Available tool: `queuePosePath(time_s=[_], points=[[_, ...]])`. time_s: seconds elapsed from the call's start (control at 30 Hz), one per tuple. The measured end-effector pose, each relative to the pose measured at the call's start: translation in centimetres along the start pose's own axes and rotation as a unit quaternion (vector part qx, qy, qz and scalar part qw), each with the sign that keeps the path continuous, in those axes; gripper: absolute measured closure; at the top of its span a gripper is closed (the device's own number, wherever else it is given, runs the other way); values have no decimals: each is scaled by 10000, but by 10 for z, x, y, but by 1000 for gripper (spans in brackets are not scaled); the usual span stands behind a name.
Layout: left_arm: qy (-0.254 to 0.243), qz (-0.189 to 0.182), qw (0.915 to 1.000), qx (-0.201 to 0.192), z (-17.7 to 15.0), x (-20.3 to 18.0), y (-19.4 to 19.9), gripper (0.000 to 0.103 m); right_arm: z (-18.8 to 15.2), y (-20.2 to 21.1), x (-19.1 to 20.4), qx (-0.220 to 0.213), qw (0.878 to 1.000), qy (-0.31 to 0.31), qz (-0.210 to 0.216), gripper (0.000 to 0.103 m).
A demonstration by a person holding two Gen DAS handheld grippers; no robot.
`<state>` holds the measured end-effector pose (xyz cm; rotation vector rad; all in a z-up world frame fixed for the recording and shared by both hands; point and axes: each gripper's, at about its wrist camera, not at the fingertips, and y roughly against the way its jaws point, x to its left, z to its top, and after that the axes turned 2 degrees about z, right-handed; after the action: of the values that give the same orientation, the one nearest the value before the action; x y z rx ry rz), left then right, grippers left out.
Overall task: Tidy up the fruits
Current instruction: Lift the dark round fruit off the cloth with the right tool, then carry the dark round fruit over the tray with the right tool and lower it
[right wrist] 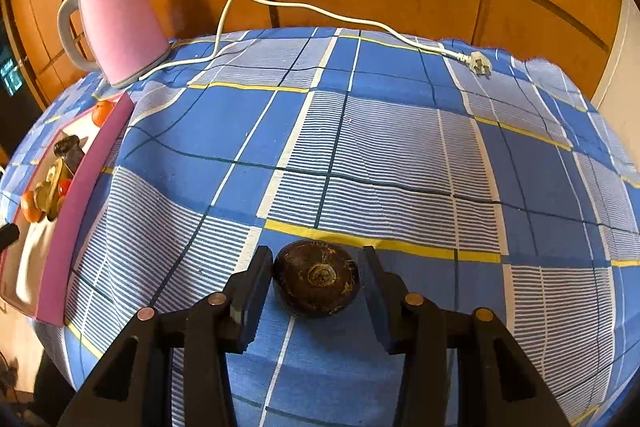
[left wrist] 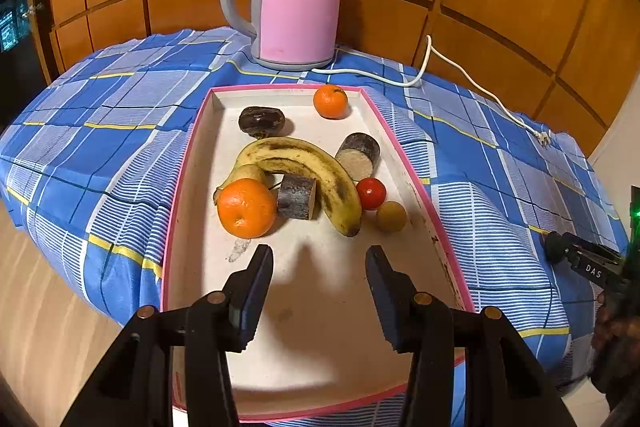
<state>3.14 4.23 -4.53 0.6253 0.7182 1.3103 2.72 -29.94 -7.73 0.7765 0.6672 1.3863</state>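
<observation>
Brown fruit (right wrist: 316, 281) pinched between right gripper (right wrist: 316, 285) pads may roll free when lifted; left gripper (left wrist: 320, 287) hangs open over tray (left wrist: 404, 155).

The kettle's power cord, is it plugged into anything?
No, the white cord trails from the pink kettle across the checked cloth, and its plug lies loose on the fabric.
</observation>
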Motion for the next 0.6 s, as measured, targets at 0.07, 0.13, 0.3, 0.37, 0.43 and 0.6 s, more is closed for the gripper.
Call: queuePosePath(time_s=[0.07,0.13,0.3,0.37,0.43,0.6], points=[[-11,3,10000,3,0,0,0,54,-1,1,5,-17,9998,135,-110,58],[-11,15,10000,-3,0,2,1,54,-2,2,7,-24,9997,185,-151,58],[92,95,9999,-39,0,10,4,54,-1,15,9,-118,9998,144,-101,59],[110,123,9999,-38,-1,13,5,54,2,24,15,-219,9996,193,1,59],[144,150,9998,-36,-1,16,6,54,7,32,25,-295,9990,261,215,59],[241,250,9994,-71,-1,23,8,54,11,42,71,-309,9925,775,893,59]])
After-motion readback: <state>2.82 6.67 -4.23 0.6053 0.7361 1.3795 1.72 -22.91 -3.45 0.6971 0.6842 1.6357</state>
